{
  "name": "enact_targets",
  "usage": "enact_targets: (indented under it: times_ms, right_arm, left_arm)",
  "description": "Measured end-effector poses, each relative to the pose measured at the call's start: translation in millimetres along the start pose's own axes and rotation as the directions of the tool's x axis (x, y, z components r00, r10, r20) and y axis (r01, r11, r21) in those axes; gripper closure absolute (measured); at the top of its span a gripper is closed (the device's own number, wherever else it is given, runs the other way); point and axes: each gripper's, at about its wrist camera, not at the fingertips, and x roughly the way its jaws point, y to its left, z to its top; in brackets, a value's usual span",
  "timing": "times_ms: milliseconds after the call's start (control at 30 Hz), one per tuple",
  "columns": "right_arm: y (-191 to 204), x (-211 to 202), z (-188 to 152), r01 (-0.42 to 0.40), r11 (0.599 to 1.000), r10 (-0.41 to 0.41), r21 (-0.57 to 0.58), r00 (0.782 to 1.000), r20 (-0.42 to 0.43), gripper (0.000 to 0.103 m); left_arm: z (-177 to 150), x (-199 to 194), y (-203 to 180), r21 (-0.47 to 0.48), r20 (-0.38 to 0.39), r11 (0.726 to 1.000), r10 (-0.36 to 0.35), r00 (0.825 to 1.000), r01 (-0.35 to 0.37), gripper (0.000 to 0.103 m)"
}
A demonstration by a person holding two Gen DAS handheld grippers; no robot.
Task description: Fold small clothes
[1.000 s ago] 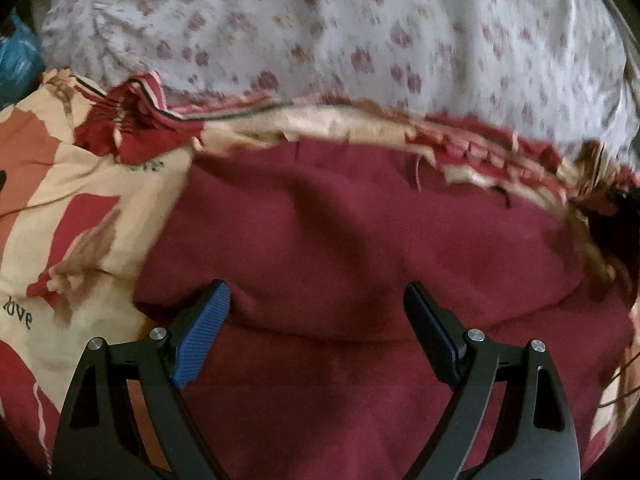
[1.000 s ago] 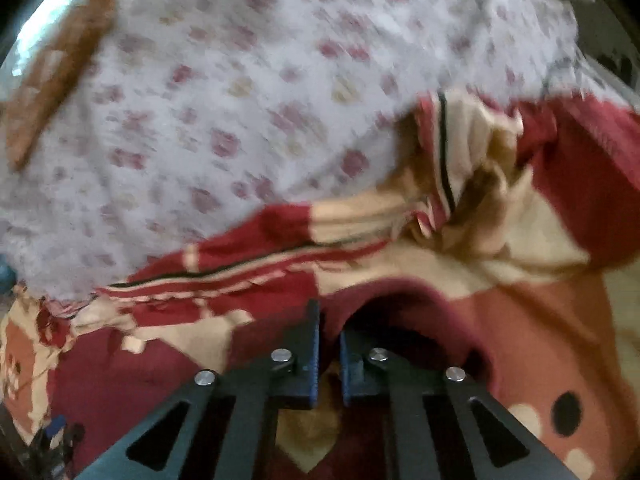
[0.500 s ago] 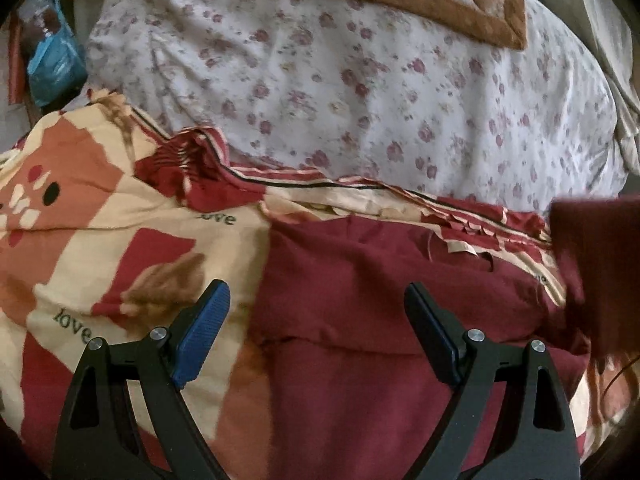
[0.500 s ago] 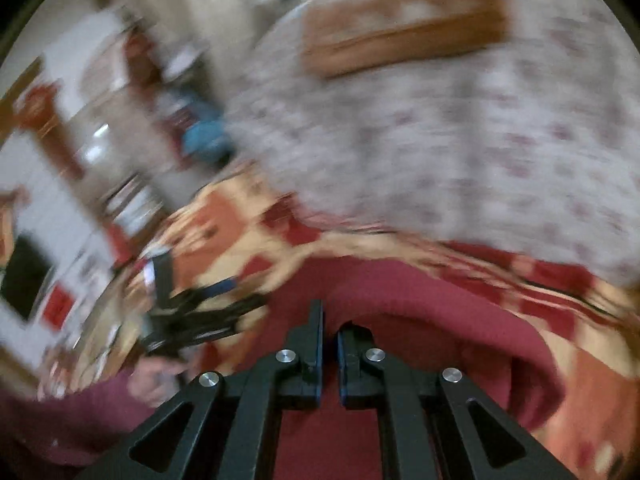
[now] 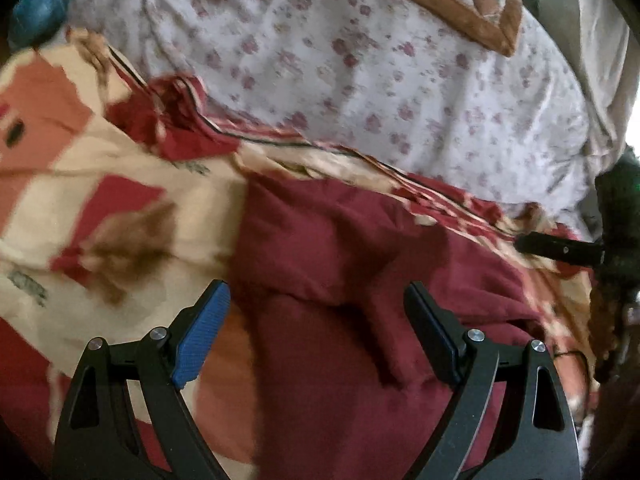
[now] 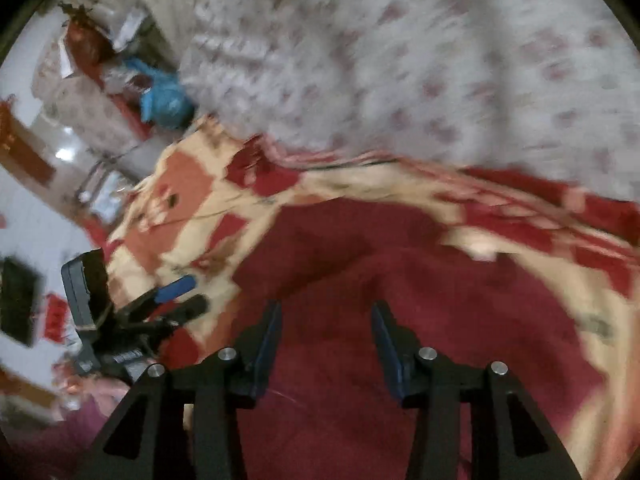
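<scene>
Maroon knit garment [image 5: 360, 280] lies part-folded on the patterned bedspread [image 5: 100, 200]; right tool [image 6: 326, 336] is opening, empty, left tool [image 5: 316, 320] apart. Next: regrip the six-o'clock edge.

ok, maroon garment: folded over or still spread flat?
Folded over. The maroon garment shows a doubled layer with a raised fold edge across it on the patterned blanket. No gripper holds it.

A home bedroom: floral bedsheet [image 5: 400, 80], patterned blanket [image 5: 100, 184], quilted pillow [image 5: 460, 4]
</scene>
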Motion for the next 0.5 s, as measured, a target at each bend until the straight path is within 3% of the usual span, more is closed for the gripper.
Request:
enact_targets:
  times_ms: [100,233,267,333,400,500]
  right_arm:
    - [-25,-40,-24,0.128,0.992,-0.129,0.02,0.99,0.055,0.059]
    - [-47,-57,-55,0.204,0.978,-0.206,0.051,0.978,0.034,0.059]
    - [-49,-57,-62,0.178,0.982,-0.181,0.063,0.983,0.029,0.059]
    - [-48,-53,-73,0.049,0.996,-0.051,0.078,0.998,0.029,0.059]
    - [-31,-33,-74,-0.049,0.997,0.048,0.054,0.999,0.007,0.059]
    - [0,9,-61,-0.073,0.997,0.073,-0.011,0.997,-0.014,0.059]
  left_arm:
    - [-13,5,-2,-0.025,-0.04,0.997,-0.068,0.997,0.067,0.014]
    - [-33,13,-23,0.091,-0.102,0.996,-0.013,0.995,0.022,0.014]
    - [-39,17,-28,0.121,-0.124,0.992,-0.003,0.992,0.018,0.014]
    - [-49,25,-38,0.174,-0.156,0.985,0.034,0.987,-0.007,0.014]
    - [-55,28,-40,0.199,-0.143,0.979,0.074,0.987,-0.045,0.014]
    - [-53,23,-35,0.194,-0.125,0.978,0.098,0.987,-0.073,0.014]
